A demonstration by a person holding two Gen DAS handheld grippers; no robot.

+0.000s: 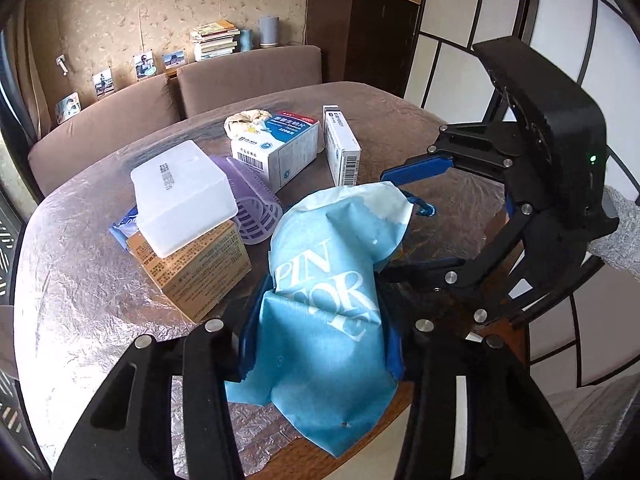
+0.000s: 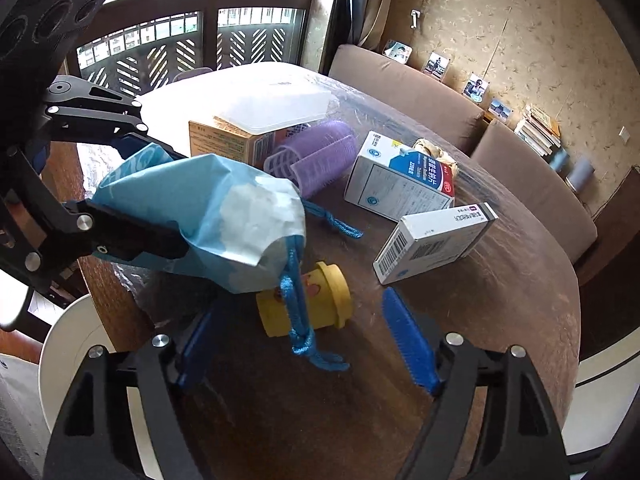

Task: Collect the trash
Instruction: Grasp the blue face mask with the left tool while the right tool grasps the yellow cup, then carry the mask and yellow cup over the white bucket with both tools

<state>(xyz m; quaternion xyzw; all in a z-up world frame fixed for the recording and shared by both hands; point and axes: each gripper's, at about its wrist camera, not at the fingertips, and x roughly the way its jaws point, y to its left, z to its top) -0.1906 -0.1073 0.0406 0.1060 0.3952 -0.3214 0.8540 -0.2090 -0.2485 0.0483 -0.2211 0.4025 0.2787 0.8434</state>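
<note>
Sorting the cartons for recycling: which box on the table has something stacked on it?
The brown box: a white plastic container rests on its top. The blue-and-white box and the slim white box carry nothing.

Yellow cup [image 2: 304,304] partly behind blue paper bag [image 2: 200,216], brown carton [image 1: 192,276] under white box [image 1: 182,196]

Blue paper bag [image 1: 320,320] pinched in left claw [image 1: 316,344], right claw [image 1: 408,216] spread beyond.

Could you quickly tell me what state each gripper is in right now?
Left gripper: shut on the blue bag.
Right gripper: open, holding nothing; the bag's cord hangs between its fingers.
</note>
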